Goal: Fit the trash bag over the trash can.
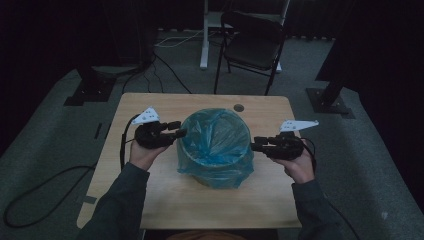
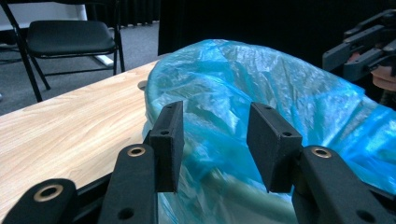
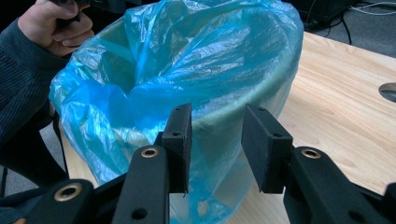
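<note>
A bin (image 1: 216, 170) lined with a blue bag (image 1: 215, 137) is seen at the middle of the frame. The left gripper (image 1: 181, 131) and right gripper (image 1: 254, 146) are held open beside it, grasping nothing.

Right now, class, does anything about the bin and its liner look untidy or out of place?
Yes. The blue bin liner sits unevenly on the bin: it is crumpled and bunched low on the person's side, hanging loose down the wall rather than folded neatly over the rim.
</note>
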The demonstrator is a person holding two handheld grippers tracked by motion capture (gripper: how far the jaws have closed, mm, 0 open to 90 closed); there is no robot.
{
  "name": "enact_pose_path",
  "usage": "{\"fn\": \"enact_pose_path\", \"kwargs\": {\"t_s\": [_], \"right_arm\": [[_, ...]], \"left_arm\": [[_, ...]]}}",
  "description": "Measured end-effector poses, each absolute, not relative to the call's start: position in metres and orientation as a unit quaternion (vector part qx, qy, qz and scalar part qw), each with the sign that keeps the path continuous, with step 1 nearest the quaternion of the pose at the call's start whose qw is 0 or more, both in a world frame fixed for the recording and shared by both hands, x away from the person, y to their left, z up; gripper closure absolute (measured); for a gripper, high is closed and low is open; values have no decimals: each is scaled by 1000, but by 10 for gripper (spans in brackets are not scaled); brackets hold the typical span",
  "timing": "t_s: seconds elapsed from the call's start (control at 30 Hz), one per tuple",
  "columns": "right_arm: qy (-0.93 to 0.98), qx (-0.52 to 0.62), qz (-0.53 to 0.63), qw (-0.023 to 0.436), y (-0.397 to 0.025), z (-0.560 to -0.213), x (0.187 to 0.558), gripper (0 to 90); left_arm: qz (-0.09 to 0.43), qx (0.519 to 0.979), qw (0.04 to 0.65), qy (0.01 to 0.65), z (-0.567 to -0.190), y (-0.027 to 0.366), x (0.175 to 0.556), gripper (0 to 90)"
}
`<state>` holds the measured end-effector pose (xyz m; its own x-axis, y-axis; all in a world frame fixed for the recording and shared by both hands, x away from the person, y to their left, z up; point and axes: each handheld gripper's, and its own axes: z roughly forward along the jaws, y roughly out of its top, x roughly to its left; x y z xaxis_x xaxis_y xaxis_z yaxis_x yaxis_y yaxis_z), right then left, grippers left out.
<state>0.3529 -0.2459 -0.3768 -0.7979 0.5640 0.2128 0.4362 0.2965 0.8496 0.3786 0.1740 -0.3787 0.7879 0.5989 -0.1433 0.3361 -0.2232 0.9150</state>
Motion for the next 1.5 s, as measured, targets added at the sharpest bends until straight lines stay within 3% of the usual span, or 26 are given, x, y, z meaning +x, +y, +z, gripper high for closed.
{"fn": "enact_pose_path", "kwargs": {"t_s": [0.23, 0.53, 0.9, 1.5], "right_arm": [[801, 316, 504, 68, -243, -377, 355, 628], [804, 312, 502, 65, -243, -376, 354, 629], [803, 309, 505, 65, -245, -377, 356, 628], [801, 310, 509, 60, -249, -384, 355, 624]], "left_arm": [[122, 779, 538, 297, -371, 174, 391, 579], [112, 814, 518, 239, -350, 155, 402, 639], [117, 838, 500, 183, -318, 134, 412, 647], [69, 877, 465, 97, -297, 90, 433, 645]]}}
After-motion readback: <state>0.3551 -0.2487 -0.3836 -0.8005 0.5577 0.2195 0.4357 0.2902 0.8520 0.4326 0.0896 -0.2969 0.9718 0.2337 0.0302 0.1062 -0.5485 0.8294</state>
